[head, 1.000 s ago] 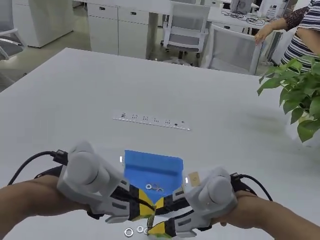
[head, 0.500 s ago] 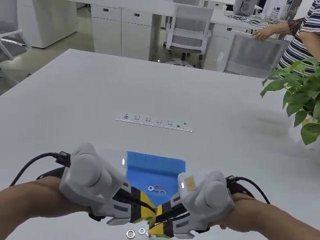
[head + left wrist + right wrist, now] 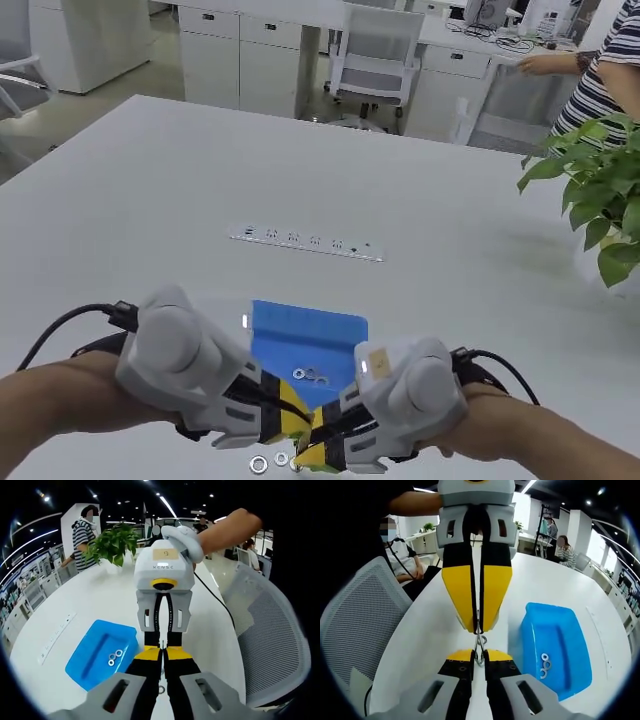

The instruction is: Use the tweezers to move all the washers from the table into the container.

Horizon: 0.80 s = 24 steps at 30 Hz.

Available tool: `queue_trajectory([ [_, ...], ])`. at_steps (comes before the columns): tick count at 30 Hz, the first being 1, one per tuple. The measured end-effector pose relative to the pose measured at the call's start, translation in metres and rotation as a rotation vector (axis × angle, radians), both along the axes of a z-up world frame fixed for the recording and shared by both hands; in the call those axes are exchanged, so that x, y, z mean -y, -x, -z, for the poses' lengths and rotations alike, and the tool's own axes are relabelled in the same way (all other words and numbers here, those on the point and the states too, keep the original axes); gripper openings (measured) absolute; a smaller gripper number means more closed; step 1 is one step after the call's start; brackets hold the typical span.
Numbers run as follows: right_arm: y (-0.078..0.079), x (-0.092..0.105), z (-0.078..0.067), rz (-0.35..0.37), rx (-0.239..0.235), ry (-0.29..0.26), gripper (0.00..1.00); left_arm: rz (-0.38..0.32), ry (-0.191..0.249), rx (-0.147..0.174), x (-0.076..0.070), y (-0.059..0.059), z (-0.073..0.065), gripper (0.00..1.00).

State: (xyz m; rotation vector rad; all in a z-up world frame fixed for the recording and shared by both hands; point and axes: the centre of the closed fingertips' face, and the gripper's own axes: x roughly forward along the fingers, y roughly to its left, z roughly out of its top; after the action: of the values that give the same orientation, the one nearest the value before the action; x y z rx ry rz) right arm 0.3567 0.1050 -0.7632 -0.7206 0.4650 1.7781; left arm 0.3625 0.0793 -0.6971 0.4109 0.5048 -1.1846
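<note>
Low in the head view, my left gripper (image 3: 293, 422) and right gripper (image 3: 325, 443) meet tip to tip. Thin metal tweezers (image 3: 479, 645) bridge the two sets of jaws, and both are shut on them. In the left gripper view, the right gripper (image 3: 162, 641) faces my left gripper's own jaws (image 3: 162, 656). Just behind the grippers sits the blue container (image 3: 300, 328) with a few washers (image 3: 311, 376) inside. It also lies left of the jaws (image 3: 95, 655) and right of them (image 3: 560, 635). Loose washers (image 3: 259, 463) rest on the table under the grippers, one of them (image 3: 161, 689) below the left jaws.
A white power strip (image 3: 305, 241) lies across the table beyond the container. A potted plant (image 3: 595, 190) stands at the right edge. Office chairs (image 3: 375, 55) and a person in a striped top (image 3: 600, 75) are behind the table.
The right gripper has edged slightly left toward the left gripper. The person at the back has drawn an arm to the right. Container and washers have stayed put.
</note>
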Motion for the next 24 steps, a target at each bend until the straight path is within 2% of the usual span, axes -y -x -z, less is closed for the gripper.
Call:
queue_trajectory([
  [4, -0.001, 0.000, -0.003, 0.009, -0.002, -0.006, 0.09, -0.009, 0.015, -0.005, 0.000, -0.001, -0.004, 0.06],
  [8, -0.001, 0.000, -0.004, 0.017, 0.002, -0.001, 0.09, -0.014, 0.035, -0.015, 0.000, 0.001, -0.008, 0.12],
  [10, -0.001, 0.001, -0.006, 0.015, 0.001, 0.000, 0.09, -0.018, 0.041, -0.004, -0.001, 0.001, -0.010, 0.17],
  [15, -0.002, 0.000, -0.011, 0.016, 0.006, -0.004, 0.09, -0.043, 0.058, 0.000, -0.007, 0.002, -0.012, 0.29],
  [17, -0.002, 0.000, -0.013, 0.015, 0.009, -0.007, 0.09, -0.059, 0.068, -0.011, -0.010, 0.002, -0.012, 0.34],
  [24, -0.006, -0.001, -0.023, 0.019, 0.012, -0.015, 0.09, -0.122, 0.099, -0.017, -0.021, 0.002, -0.010, 0.57],
])
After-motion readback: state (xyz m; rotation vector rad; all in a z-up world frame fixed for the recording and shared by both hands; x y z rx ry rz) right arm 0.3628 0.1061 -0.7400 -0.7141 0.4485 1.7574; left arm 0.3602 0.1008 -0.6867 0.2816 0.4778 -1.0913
